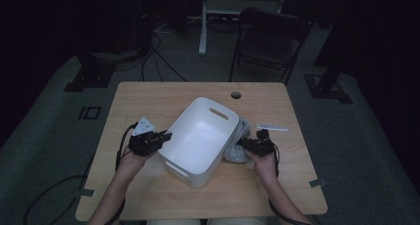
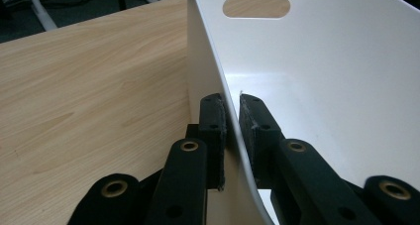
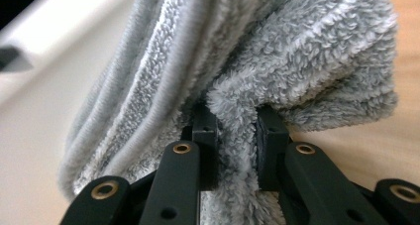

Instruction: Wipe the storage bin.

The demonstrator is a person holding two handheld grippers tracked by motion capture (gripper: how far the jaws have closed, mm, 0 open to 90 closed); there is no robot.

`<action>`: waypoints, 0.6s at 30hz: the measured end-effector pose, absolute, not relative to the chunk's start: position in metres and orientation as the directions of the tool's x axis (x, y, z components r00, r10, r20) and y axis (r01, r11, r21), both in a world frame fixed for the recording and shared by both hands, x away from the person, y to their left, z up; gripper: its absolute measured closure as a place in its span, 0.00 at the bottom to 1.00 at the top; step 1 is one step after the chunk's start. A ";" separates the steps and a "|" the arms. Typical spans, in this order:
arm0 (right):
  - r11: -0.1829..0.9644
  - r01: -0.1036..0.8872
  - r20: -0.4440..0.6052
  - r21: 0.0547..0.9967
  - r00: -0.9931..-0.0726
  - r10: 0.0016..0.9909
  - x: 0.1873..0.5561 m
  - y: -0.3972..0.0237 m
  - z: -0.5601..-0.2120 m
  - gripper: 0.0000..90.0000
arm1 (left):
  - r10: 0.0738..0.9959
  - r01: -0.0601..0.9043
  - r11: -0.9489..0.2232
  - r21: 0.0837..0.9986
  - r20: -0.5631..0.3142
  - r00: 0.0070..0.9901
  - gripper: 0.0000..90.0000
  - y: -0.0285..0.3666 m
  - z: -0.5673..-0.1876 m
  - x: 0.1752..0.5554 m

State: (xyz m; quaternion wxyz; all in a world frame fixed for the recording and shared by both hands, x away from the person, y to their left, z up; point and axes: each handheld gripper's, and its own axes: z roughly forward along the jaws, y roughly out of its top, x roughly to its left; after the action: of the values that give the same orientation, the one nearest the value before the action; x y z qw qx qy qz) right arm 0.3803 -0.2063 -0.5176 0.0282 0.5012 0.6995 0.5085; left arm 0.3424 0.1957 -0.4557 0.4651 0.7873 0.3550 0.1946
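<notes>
Each hand-held gripper, left (image 1: 166, 135) and right (image 1: 239, 144), is built of black links fastened with brass-ringed screws. A grey three-cornered plate (image 1: 143, 125) is carried on the left; black cables (image 1: 120, 148) are trailed. Forearms are bare.

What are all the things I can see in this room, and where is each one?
Basket: one, white plastic with handle slots, tilted at the table's middle.
Towel: one, grey and fluffy, bunched against the basket's right side.
Strip: one, pale and flat, on the table right of the towel; what it is I cannot tell.
Table: one, light wood, with a round hole near its far edge.
Folding chair: one, dark, on the floor beyond the table.
Left gripper: one, black, clamped on the basket's wall.
Right gripper: one, black, pinching a fold of the towel.
Hands: two, holding the grippers.
</notes>
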 end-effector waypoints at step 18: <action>-0.026 0.622 0.470 0.782 -0.563 0.679 0.364 -0.203 -0.483 0.85 | 0.744 0.383 -0.317 0.868 -0.024 0.668 0.90 0.195 -0.455 0.343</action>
State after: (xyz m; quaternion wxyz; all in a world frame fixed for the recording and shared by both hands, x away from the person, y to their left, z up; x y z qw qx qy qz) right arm 0.3636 -0.2027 -0.4826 0.0263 0.4666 0.6974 0.5434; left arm 0.3427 0.1949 -0.4553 0.4623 0.7876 0.3578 0.1950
